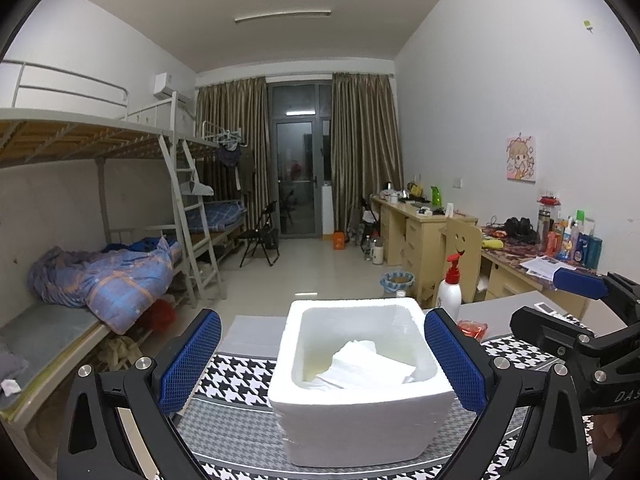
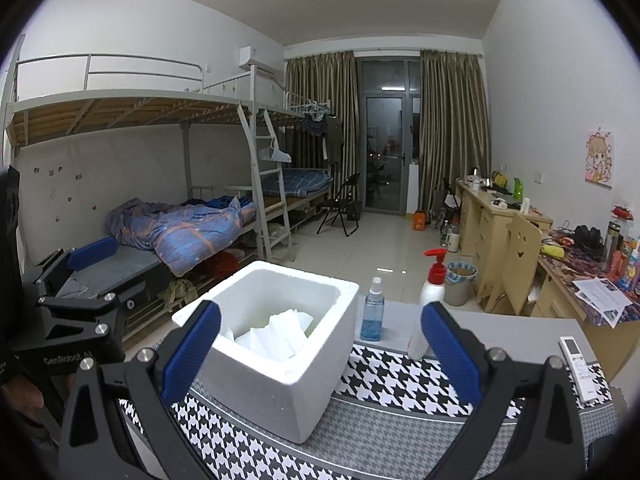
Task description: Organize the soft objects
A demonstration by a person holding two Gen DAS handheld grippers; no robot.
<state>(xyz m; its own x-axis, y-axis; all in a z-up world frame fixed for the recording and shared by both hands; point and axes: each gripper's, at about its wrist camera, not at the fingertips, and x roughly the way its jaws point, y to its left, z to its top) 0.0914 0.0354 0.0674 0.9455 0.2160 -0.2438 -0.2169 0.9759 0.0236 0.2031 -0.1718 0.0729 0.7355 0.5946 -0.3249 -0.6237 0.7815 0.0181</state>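
Observation:
A white foam box (image 1: 360, 408) stands on the houndstooth cloth (image 1: 236, 376) on the table. White soft sheets (image 1: 360, 364) lie inside it; they also show in the right wrist view (image 2: 276, 336) inside the box (image 2: 280, 376). My left gripper (image 1: 322, 360) is open and empty, its blue pads either side of the box and above it. My right gripper (image 2: 320, 352) is open and empty, just right of the box. The right gripper shows at the right edge of the left wrist view (image 1: 576, 304).
A white pump bottle with a red top (image 2: 430, 292) and a blue spray bottle (image 2: 373, 312) stand behind the box. A remote (image 2: 576, 364) lies at the table's right. An orange packet (image 1: 474, 328) lies near the box. Bunk beds left, desks right.

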